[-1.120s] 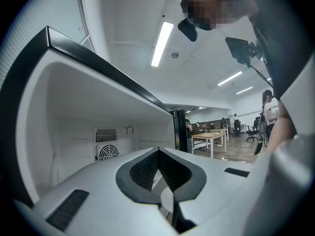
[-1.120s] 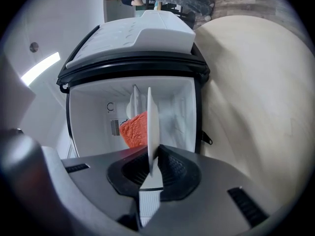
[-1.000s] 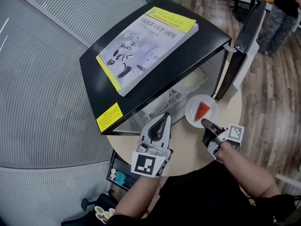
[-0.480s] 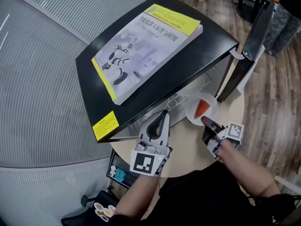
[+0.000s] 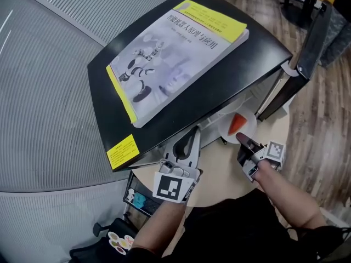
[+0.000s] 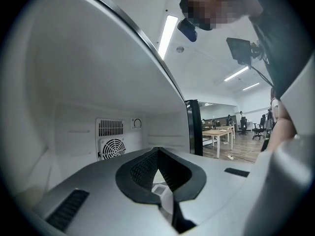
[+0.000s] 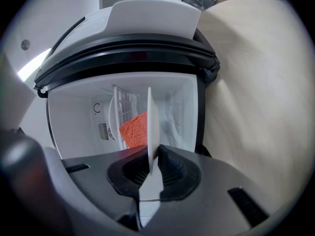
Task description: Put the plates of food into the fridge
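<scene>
A white plate (image 5: 246,121) carrying a red wedge of food (image 5: 236,123) hangs at the mouth of the small black fridge (image 5: 241,53). My right gripper (image 5: 243,140) is shut on the plate's near rim. In the right gripper view the plate (image 7: 152,122) stands edge-on between the pads, with the food (image 7: 134,130) to its left and the white fridge interior (image 7: 74,112) behind. My left gripper (image 5: 191,139) reaches into the fridge's left side; its jaws are shut with nothing in them. The left gripper (image 6: 157,154) faces the back wall and the fan grille (image 6: 112,146).
The fridge stands on a round wooden table (image 5: 225,169), with a large yellow-edged book (image 5: 175,53) on top. Its door (image 5: 307,53) hangs open to the right. A wire shelf (image 7: 125,102) shows inside. A person (image 5: 337,15) stands far off on the wooden floor.
Both grippers have moved forward toward the fridge. The plate now sits closer to the opening, partly under the fridge's top edge. The right grip on the plate is unchanged.
</scene>
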A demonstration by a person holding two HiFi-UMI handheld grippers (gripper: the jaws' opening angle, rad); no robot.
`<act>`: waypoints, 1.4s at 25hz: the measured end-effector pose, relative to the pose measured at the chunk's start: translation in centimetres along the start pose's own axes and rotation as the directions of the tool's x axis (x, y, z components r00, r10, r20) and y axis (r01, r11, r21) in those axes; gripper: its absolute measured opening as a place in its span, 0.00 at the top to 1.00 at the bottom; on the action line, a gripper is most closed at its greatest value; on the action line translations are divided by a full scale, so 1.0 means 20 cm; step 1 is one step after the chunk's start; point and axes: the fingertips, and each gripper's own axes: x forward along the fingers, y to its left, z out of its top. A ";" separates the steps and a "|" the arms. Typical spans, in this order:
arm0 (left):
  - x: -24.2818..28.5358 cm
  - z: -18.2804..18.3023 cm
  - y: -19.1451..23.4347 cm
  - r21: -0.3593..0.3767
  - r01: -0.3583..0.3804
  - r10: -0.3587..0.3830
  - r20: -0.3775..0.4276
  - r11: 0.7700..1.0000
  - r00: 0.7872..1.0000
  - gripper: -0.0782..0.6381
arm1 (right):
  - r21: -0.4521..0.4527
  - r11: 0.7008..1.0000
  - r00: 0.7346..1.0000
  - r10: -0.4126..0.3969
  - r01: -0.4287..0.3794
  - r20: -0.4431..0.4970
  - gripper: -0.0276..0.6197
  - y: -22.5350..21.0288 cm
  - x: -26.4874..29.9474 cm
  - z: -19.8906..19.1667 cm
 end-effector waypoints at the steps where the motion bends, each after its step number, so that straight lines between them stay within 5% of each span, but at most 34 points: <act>1: 0.01 -0.01 0.01 0.000 -0.002 0.002 -0.003 1.000 1.000 0.89 | -0.006 1.000 1.000 -0.002 0.002 -0.003 0.91 0.00 0.01 0.00; 35: 0.15 -0.07 0.13 -0.046 -0.039 0.039 -0.018 0.998 0.999 0.89 | -0.024 0.998 0.999 -0.050 0.050 -0.016 0.91 -0.13 0.34 0.19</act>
